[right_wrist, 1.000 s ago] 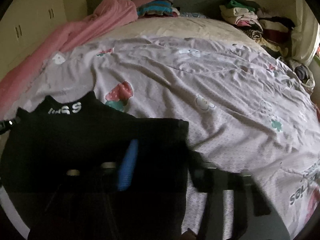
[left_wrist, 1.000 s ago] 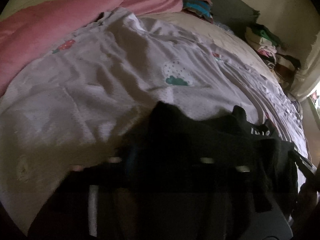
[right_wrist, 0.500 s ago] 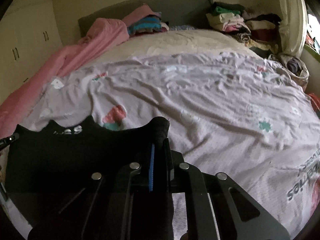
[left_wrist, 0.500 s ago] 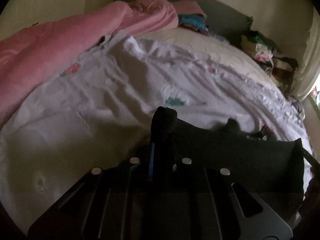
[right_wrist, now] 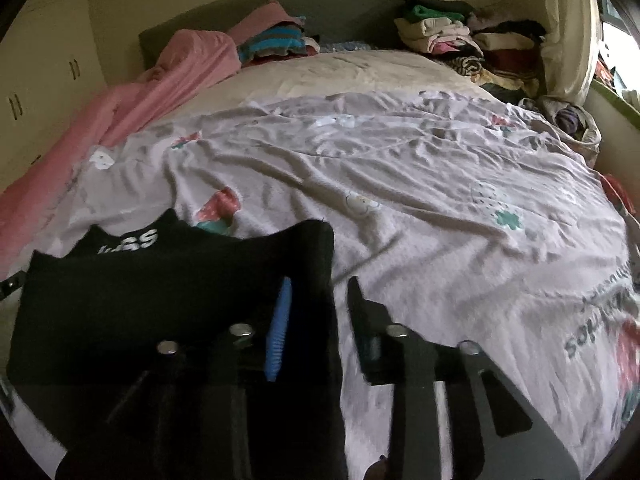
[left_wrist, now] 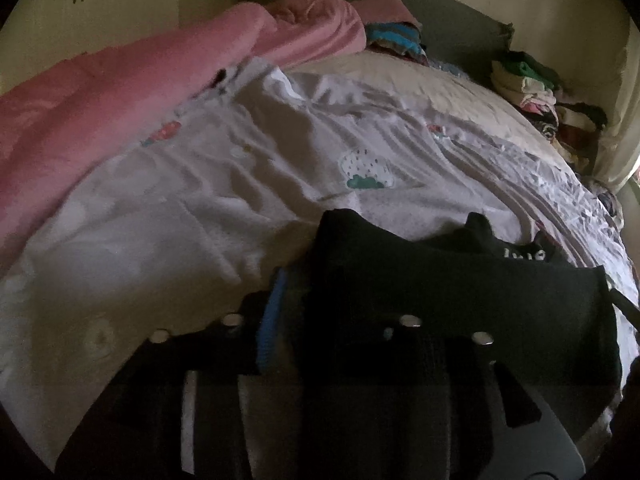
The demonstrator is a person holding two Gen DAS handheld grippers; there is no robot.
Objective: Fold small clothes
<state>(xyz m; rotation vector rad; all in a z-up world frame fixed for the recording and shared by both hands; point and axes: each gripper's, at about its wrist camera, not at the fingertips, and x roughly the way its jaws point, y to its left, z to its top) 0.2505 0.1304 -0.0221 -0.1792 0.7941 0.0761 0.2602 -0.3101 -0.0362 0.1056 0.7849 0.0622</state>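
Garment: the small black knit garment with white lettering (right_wrist: 132,304) lies on the bed, near edge doubled over, spanning the gap between my two claws.
Left claw: my left claw (left_wrist: 320,312) is opening; the garment's corner sits between its fingers, draped over the right-hand one, and I see no clamping.
Right claw: my right claw (right_wrist: 320,312) is opening too; the blue pad (right_wrist: 278,332) rests against the black cloth, the other finger stands clear over the sheet.
Bed: the wrinkled lilac bedsheet with cartoon prints (right_wrist: 400,200) carries it all; a pink blanket (left_wrist: 100,92) runs along the left, folded piles (right_wrist: 460,36) sit well apart at the headboard.
Risk one: I reckon the knit could snag on a ribbed pad as I pull away, dragging the fold open.
Risk two: the soft, rumpled sheet may let the doubled edge slump or skew.
Risk three: lifting unevenly could twist one corner.
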